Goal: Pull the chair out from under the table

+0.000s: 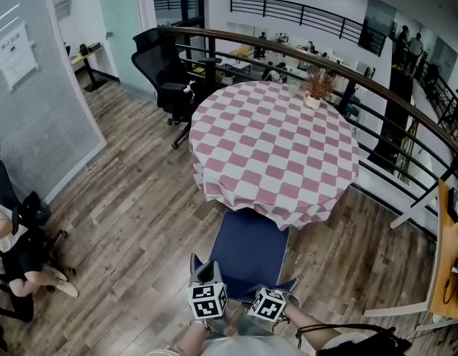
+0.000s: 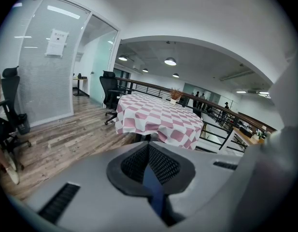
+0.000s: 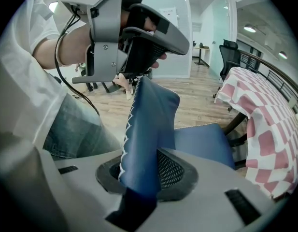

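Round desk (image 1: 273,147) in pink-and-white checks, filling frame centre in head view. Just below it, blue chair (image 1: 247,247), front tucked beneath the desk's hanging edge, rest out over the plank floor (image 1: 132,221). Probably moderate in weight, stiff-framed under soft fabric; legs hidden, so no telling whether sliding or rolling. Best held at the top edge of the back (image 3: 151,124), pulling level and evenly to avoid tipping or fabric slipping. Left tongs (image 1: 204,271) and right tongs (image 1: 286,286) both clamped there, padded edge pinched between jaws, low in frame.
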A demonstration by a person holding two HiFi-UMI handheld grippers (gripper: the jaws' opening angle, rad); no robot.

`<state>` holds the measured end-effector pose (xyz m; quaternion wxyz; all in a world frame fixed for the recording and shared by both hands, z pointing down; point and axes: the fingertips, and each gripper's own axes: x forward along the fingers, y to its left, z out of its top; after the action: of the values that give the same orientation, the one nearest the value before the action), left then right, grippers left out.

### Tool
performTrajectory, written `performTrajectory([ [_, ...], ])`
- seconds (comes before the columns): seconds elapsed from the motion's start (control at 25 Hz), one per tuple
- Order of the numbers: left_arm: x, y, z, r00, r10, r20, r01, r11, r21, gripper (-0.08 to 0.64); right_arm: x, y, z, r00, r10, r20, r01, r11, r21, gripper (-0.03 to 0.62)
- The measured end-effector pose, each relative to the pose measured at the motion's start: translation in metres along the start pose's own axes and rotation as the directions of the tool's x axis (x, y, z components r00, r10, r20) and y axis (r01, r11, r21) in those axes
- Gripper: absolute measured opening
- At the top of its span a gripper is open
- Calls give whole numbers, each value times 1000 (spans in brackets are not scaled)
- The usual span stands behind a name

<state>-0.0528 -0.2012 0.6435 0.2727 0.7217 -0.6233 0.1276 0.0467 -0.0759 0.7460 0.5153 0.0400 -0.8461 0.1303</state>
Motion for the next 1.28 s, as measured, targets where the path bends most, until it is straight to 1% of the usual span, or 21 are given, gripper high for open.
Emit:
performTrajectory([
  [0.6, 8, -10, -1, 999, -37, -18, 37, 999, 20, 2, 3, 27, -6, 999, 43, -12, -43, 999, 7, 111],
  [0.8, 12, -12, -1, 999, -45, -27, 46, 999, 25, 2, 3, 30, -5, 999, 50, -11, -50, 999, 8, 112],
  [1.12, 20, -15, -2, 998, -55, -41, 56, 998, 34, 2, 5, 30, -6, 995, 99, -7, -99, 994, 39, 155],
  [1.28, 21, -16, -2, 997, -62, -51, 64, 997, 38, 2, 3, 32, -4, 992, 125, 10, -126, 992, 26, 172],
])
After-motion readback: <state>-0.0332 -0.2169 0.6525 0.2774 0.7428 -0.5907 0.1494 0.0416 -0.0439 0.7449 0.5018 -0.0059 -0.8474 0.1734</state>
